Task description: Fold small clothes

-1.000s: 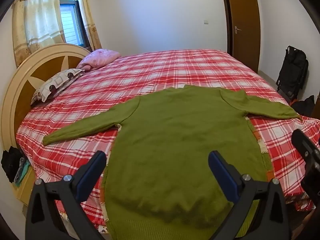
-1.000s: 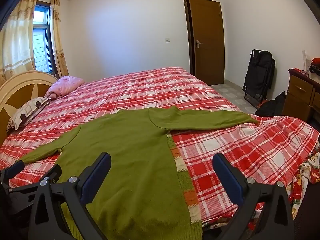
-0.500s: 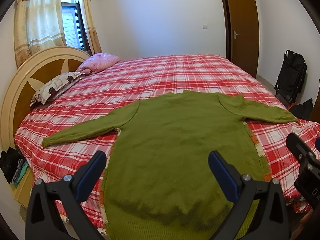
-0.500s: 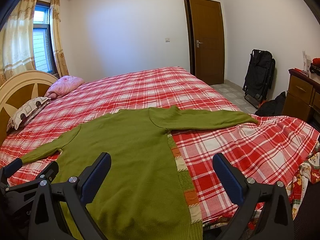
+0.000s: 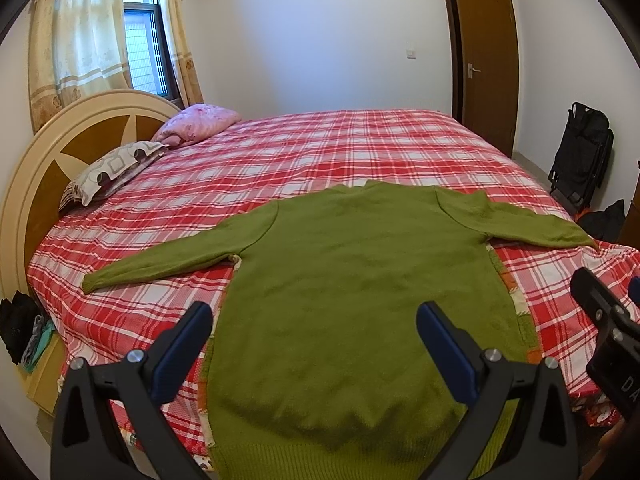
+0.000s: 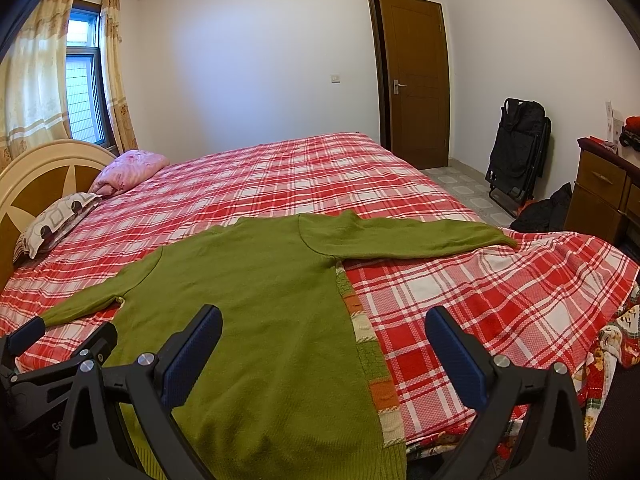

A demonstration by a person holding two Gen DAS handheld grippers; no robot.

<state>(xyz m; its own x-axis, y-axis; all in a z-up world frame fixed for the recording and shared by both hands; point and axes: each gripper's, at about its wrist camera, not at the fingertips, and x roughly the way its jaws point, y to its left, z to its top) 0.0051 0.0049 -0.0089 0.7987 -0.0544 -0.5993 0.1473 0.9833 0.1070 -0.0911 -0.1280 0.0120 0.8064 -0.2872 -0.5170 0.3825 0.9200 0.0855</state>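
Left gripper [image 5: 314, 330]: jaws were wide apart, holding nothing, above the sweater's hem.
Right gripper [image 6: 324, 336]: also wide open and empty, near the sweater's right edge.
Green sweater [image 5: 352, 280]: lay flat on the plaid bed [image 5: 320, 152], sleeves spread.

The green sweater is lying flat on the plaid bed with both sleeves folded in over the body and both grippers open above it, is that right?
Not quite. The green sweater does lie flat on the plaid bed, with the left gripper and right gripper open, but both sleeves are spread out sideways, not folded in. The left wrist view shows it.
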